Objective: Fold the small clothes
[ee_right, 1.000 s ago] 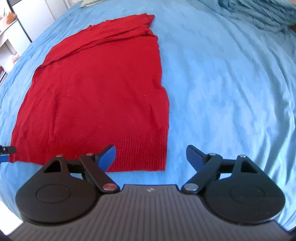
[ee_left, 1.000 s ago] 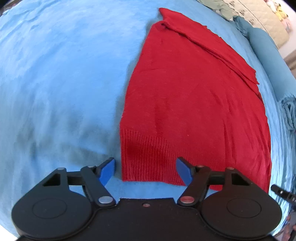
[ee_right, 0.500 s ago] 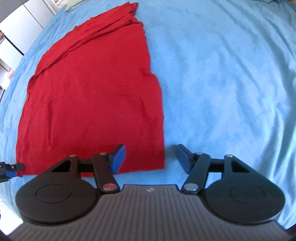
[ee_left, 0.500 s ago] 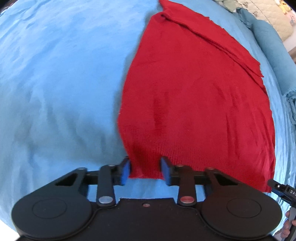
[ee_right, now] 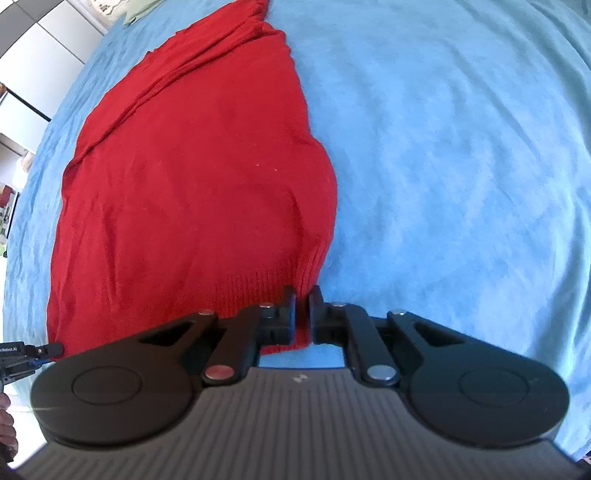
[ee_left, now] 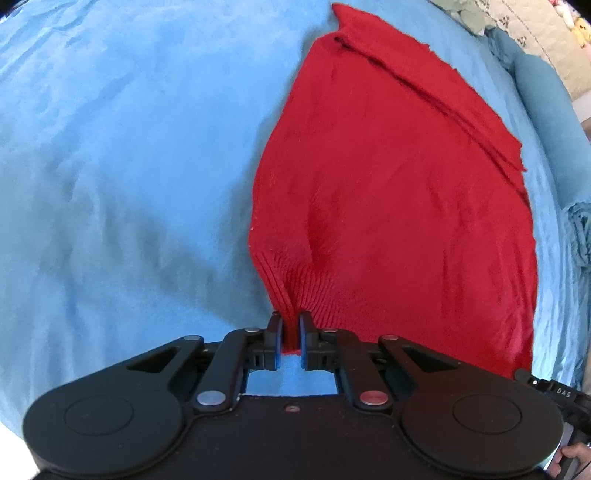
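A red knit sweater [ee_left: 399, 192] lies spread on a blue blanket [ee_left: 129, 166], its sleeves folded in along the far edge. My left gripper [ee_left: 291, 325] is shut on the near left corner of the ribbed hem, and the cloth bunches up between the blue pads. In the right wrist view the same red sweater [ee_right: 199, 177] fills the left half. My right gripper [ee_right: 303, 299] is shut on the near right corner of the hem, with red knit pinched between the black fingers.
The blue blanket [ee_right: 461, 166] covers the whole bed. A rolled blue throw [ee_left: 543, 96] and a pale quilt [ee_left: 517, 26] lie at the far right. White cupboard doors [ee_right: 44, 59] stand beyond the bed's left side. Each gripper's tip shows at the other view's edge.
Both grippers went from wide open around the hem corners to shut on them. The hem corners now pucker and lift slightly between the pads.
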A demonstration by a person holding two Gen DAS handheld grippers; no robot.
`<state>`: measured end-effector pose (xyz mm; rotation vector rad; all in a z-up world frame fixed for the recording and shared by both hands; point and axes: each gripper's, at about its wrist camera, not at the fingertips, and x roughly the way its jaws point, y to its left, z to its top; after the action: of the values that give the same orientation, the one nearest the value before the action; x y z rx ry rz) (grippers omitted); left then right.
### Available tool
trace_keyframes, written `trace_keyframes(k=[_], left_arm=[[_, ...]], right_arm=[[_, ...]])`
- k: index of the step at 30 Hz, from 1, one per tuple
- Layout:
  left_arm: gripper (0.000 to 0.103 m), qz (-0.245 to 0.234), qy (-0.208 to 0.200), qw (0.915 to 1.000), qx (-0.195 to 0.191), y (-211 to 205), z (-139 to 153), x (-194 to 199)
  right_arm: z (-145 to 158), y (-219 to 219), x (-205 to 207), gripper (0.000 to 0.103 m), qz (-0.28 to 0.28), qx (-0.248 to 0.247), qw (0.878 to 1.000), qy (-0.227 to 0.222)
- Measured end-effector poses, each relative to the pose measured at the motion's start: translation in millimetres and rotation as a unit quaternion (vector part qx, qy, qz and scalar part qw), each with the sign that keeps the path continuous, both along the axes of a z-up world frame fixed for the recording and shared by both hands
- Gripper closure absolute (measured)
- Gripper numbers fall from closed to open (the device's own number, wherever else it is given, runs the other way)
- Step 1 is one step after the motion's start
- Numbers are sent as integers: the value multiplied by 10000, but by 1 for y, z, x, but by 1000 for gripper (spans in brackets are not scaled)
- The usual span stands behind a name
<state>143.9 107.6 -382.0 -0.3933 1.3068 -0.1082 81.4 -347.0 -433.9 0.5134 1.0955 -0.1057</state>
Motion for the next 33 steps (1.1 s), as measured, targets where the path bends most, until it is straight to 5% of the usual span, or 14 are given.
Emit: trace_keyframes(k=[12, 21, 26, 33], left_arm=[[95, 414, -694, 9941, -720, 11, 95, 29], [95, 486, -1683, 9777, -1154, 2, 140, 169], [95, 475, -2066, 9716, -1048, -13, 129, 276], [95, 282, -1848, 9801, -668, -55, 51, 387]], right_arm=[[95, -26, 29, 84, -430, 805, 9909, -988], [155, -59, 160, 84, -717, 1184, 9739, -1797], [153, -69, 261, 84, -854, 1120, 9695, -2007], [77, -78, 391, 84, -1154, 935, 9758, -1606]])
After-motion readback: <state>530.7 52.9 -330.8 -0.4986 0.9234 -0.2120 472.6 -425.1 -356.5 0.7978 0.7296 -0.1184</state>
